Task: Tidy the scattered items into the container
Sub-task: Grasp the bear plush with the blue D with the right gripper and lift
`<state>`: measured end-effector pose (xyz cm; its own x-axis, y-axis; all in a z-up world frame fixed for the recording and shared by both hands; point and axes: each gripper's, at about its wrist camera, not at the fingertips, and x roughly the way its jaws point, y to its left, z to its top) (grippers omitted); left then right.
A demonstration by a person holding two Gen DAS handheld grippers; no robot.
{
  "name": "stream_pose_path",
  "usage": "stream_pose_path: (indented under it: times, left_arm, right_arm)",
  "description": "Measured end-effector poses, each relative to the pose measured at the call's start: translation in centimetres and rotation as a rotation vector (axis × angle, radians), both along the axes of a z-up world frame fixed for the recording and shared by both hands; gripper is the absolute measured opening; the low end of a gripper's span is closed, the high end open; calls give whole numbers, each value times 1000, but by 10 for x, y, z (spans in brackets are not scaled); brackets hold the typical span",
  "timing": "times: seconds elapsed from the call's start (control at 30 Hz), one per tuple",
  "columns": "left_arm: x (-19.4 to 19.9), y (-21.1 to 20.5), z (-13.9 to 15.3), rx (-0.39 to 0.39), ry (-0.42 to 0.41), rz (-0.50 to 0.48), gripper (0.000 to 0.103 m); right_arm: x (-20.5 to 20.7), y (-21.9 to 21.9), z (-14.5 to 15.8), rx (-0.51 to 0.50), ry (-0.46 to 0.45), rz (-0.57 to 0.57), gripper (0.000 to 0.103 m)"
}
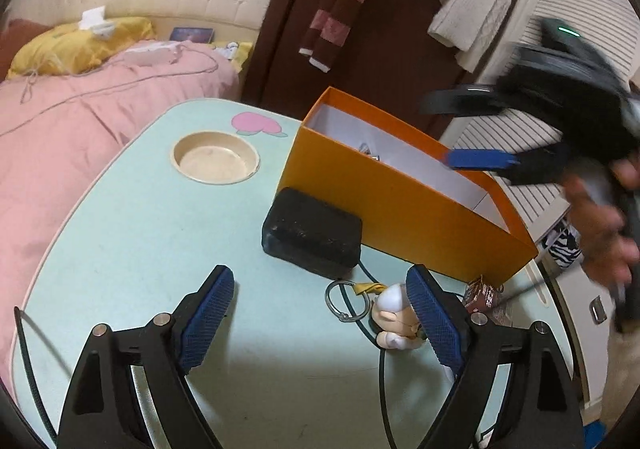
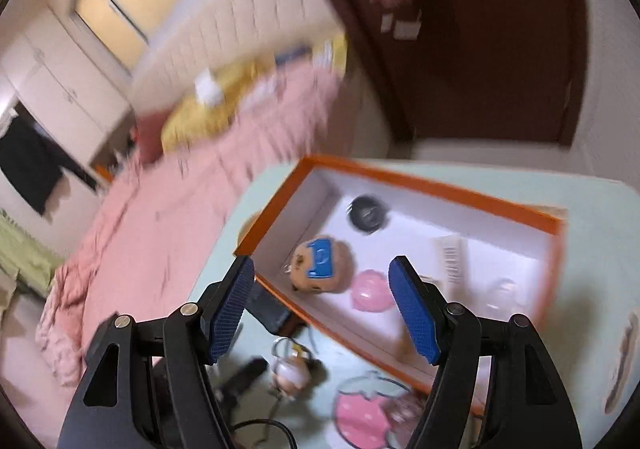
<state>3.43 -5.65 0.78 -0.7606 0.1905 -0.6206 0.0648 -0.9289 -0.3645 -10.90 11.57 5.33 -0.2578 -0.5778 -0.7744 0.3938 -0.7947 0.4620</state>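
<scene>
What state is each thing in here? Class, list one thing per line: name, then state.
Orange box: open, lidless, upright on the table.
Left tool: open, empty, over the table.
Right tool: open, empty, above the box.
Black case: shut, on the table, against the box.
Figurine keychain: lying on the table, outside the box.
Round plush toy: inside the box.
Door: closed.

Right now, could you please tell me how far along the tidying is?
Done: a cookie toy, pink piece and black disc lie in the orange box. In hand: nothing; both tools are open. Left: black case, doll keychain, strawberry pouch.
</scene>
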Motion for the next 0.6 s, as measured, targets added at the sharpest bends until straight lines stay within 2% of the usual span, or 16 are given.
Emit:
stream_pose_path:
  times: [0.1,0.2,0.27,0.3,0.33,0.4,0.5,0.6]
  left_arm:
    - [3,-1,-1,20,3,8,87]
    - [3,1,-1,19,2,2,87]
    - [2,2,-1,18,4,-2,87]
    - [2,2,-1,19,4,-3,87]
    - [2,1,-2,21,1,-3,87]
    - [1,0,-3,30,-9,-1,87]
    - [1,-1,-3,36,-9,0,87]
    - [1,-1,-3,36,-10,1,87]
  right_arm:
    - [-33,-34,-25,113,-136,32,70]
    - [-46,-59,-42,197,-207,81,70]
    - [-50,-73,-55,251,-251,119,63]
    - [-47,-80,-61,279,-261,151,54]
    - [-43,-85,-66,309,-255,187,48]
    - [-35,-89,-65,340,-175,233,44]
    - [-34,-80,-64,302,-174,218,43]
    - [-30,-70,-55,293,-114,187,43]
